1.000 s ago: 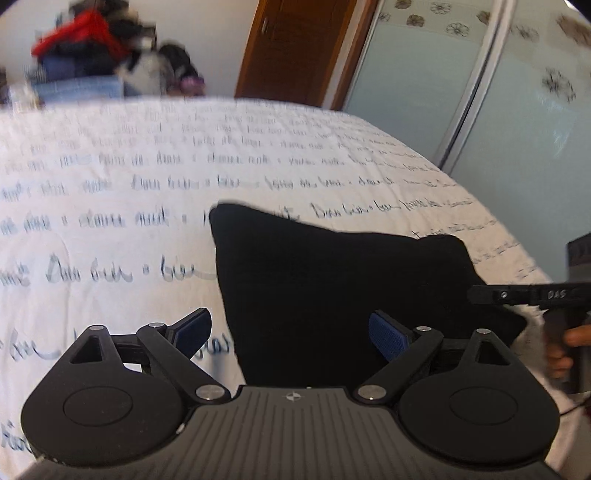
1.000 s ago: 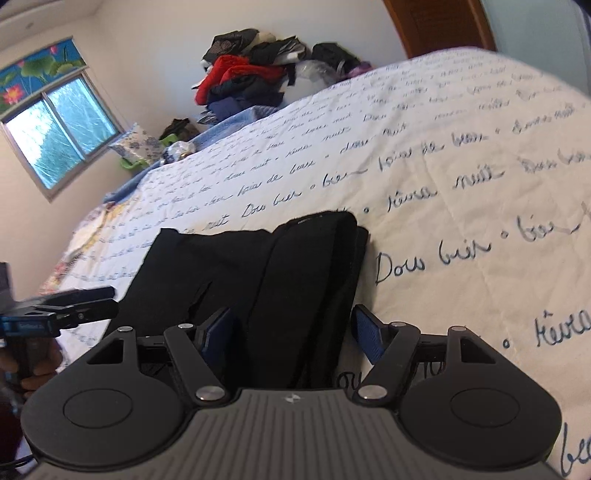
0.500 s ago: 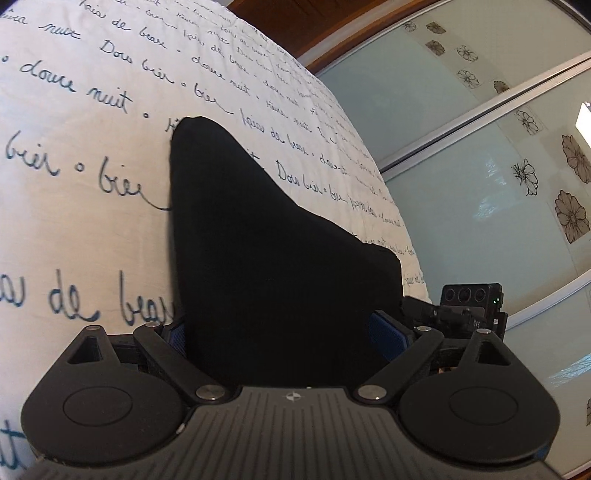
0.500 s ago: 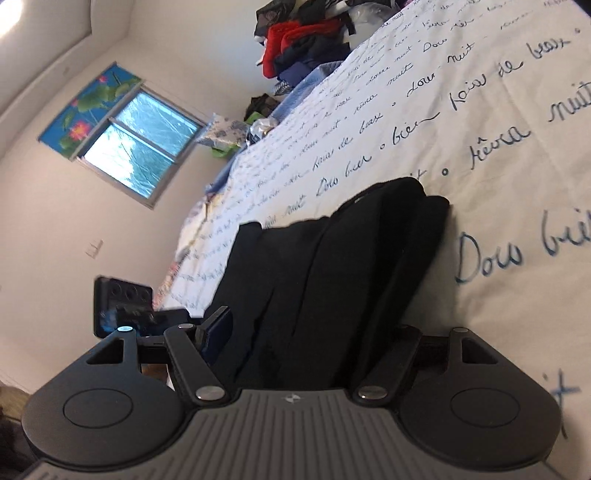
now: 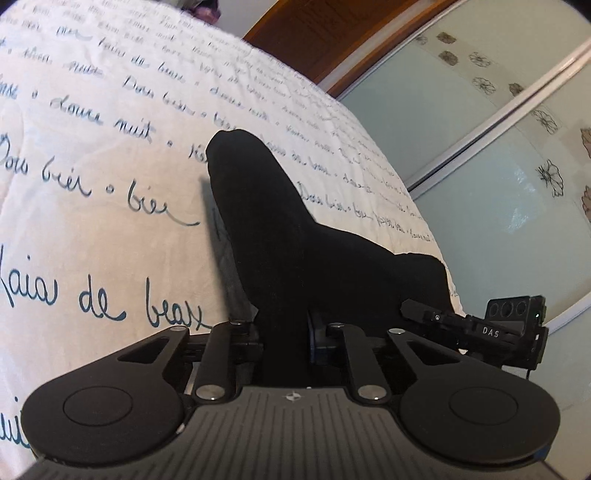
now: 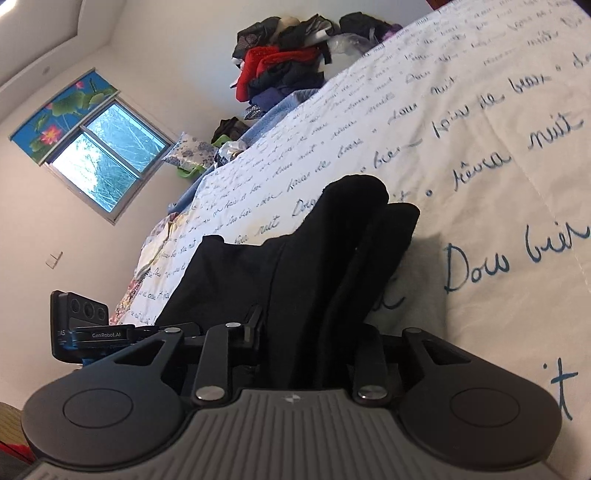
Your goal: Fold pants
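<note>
The black pants lie folded on a white bedspread with blue script. My left gripper is shut on the near edge of the pants, and the cloth rises between its fingers. In the right wrist view the pants show as stacked folds. My right gripper is shut on their near edge too. Each gripper shows in the other's view: the right one at the right, the left one at the left.
The bedspread stretches far beyond the pants. A heap of clothes sits at the bed's far end. A window is on the left wall. Mirrored wardrobe doors and a wooden door stand past the bed.
Both grippers went from open to shut on the near edge of the pants. Both cameras dropped low and tilted, and the gripped edge is bunched up off the bed.
</note>
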A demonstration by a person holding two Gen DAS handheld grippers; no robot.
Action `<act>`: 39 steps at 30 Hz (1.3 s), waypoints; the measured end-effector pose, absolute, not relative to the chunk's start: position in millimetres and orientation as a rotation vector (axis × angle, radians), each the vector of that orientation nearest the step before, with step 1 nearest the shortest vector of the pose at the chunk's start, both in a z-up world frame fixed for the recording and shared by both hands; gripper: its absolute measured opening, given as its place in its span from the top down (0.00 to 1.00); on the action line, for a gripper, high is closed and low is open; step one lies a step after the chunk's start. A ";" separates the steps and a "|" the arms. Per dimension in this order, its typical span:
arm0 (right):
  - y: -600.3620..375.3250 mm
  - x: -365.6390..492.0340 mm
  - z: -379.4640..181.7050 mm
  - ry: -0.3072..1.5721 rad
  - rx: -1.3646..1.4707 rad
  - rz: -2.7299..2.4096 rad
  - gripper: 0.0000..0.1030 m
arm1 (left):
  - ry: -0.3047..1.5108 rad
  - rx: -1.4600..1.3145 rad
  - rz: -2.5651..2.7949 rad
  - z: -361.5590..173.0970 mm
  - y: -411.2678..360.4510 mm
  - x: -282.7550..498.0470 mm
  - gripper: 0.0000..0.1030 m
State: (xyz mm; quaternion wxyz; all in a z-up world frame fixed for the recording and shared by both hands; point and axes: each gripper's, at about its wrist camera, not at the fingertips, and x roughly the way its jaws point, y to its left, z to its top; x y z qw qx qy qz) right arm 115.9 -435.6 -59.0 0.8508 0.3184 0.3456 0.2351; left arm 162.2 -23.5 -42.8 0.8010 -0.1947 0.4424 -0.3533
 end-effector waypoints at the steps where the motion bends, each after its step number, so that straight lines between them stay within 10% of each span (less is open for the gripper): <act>1: -433.8 114.4 -54.5 0.721 0.659 0.497 0.74 | 0.929 -0.405 -0.761 -38.6 -24.6 159.3 0.80; 35: -337.5 266.5 -28.5 0.686 0.483 0.497 0.73 | 0.778 -0.219 -0.490 3.4 23.1 263.0 0.79; 39: -342.8 271.2 -42.7 0.735 0.521 0.432 0.60 | 0.823 -0.280 -0.465 -10.9 33.7 269.2 0.69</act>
